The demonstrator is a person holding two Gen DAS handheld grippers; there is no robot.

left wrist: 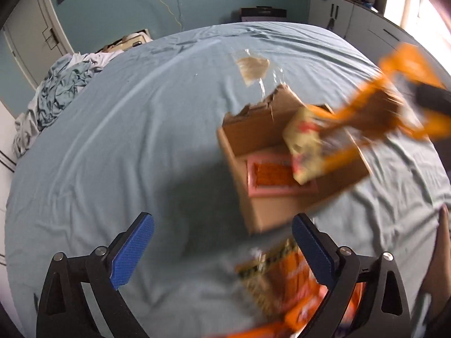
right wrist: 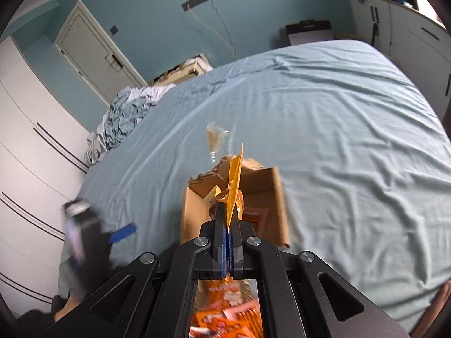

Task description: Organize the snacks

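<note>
Crinkly orange snack bag (right wrist: 235, 174), light & floppy, hangs over the cardboard box (right wrist: 272, 194) mid-bed, right gripper (right wrist: 229, 226) clamped on its thin top seam (best hold); left gripper (left wrist: 222, 250) jaws apart, empty.

One cardboard box (left wrist: 282, 152) is being counted, standing open on the bed (left wrist: 141, 140) toward its right edge. Inside the box, one pink packet (left wrist: 279, 191) is being seen lying flat on the bottom, and one pale yellow packet (left wrist: 304, 146) is being seen leaning at the box's far right corner. One orange packet (right wrist: 236, 180) is being noted above the box, pinched between closed pads. One clear wrapper (left wrist: 253, 69) is being counted on the sheet beyond the box's far edge. At the near edge of the bed, orange packets (left wrist: 287, 281) are being seen in a blurred heap; their number cannot be told. One bundle of crumpled linen (left wrist: 56, 93) is being counted at the bed's far left corner.
</note>
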